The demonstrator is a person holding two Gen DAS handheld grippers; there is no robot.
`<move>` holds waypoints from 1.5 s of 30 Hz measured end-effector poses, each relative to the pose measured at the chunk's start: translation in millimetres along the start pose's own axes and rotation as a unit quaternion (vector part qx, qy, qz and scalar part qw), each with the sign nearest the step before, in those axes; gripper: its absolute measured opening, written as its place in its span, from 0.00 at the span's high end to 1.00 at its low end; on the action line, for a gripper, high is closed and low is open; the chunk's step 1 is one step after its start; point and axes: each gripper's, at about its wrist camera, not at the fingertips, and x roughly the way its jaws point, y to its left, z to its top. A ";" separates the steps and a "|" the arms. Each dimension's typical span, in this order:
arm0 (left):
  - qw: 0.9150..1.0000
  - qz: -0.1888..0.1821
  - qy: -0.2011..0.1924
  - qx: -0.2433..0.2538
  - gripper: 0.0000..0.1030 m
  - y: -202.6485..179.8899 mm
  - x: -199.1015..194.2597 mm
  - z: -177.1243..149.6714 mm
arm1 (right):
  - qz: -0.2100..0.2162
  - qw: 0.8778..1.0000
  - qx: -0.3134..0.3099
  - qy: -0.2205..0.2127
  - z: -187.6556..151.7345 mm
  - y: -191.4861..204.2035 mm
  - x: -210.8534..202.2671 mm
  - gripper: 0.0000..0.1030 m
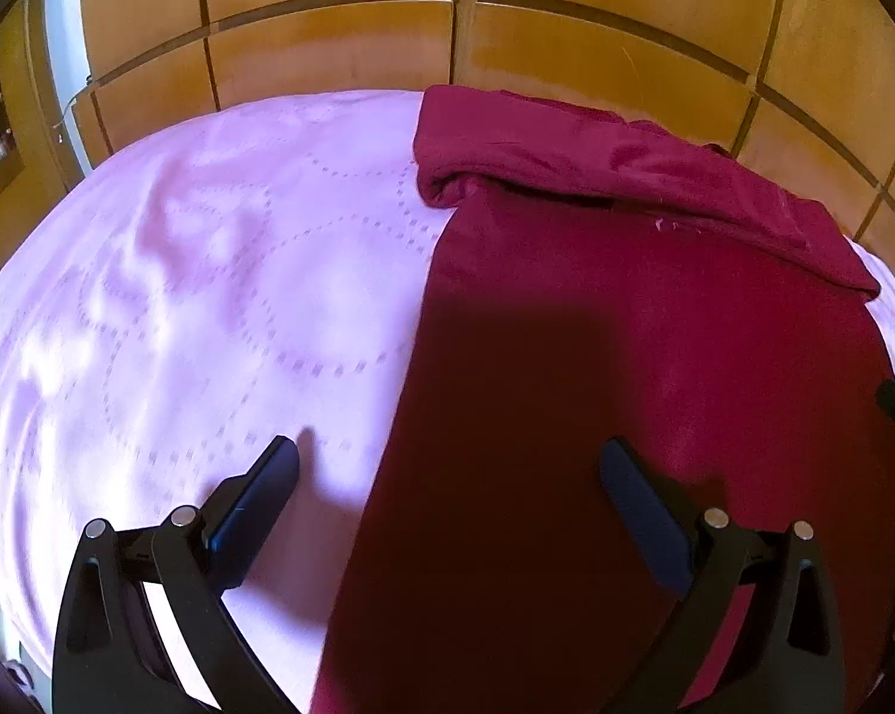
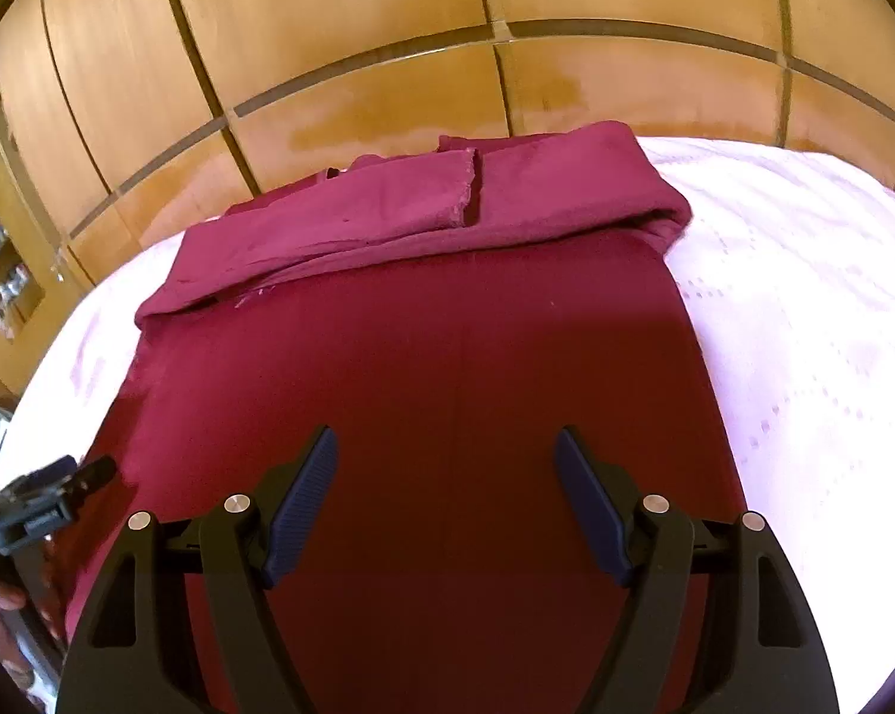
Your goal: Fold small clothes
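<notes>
Through my left camera, my left hand-held gripper (image 1: pixel 447 464) hangs wide and empty over the left edge of the dark red garment (image 1: pixel 656 357), which lies flat on the pale bed (image 1: pixel 180 297) with its far end already doubled over. Through my right camera, my right hand-held gripper (image 2: pixel 446 458) is just as wide and empty above the garment's middle. It looks soft, light and limp, so I'd pinch the near corners.

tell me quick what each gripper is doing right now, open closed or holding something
Left gripper: jaws wide open, holding nothing, over the left edge of the maroon garment.
Right gripper: jaws wide open, holding nothing, above the garment.
</notes>
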 end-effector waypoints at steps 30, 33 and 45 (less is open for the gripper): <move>0.967 -0.249 0.041 -0.039 0.31 66.1 -41.9 -49.6 | 0.126 0.961 0.238 0.061 -98.4 -151.2 -103.2 0.48; 0.960 -0.271 0.052 -0.044 0.35 71.9 -44.4 -57.9 | 0.168 0.948 0.263 0.058 -109.8 -149.9 -101.1 0.48; 0.934 -0.334 0.106 -0.062 0.57 81.7 -43.1 -73.8 | 0.244 0.932 0.255 0.084 -126.7 -130.6 -96.8 0.62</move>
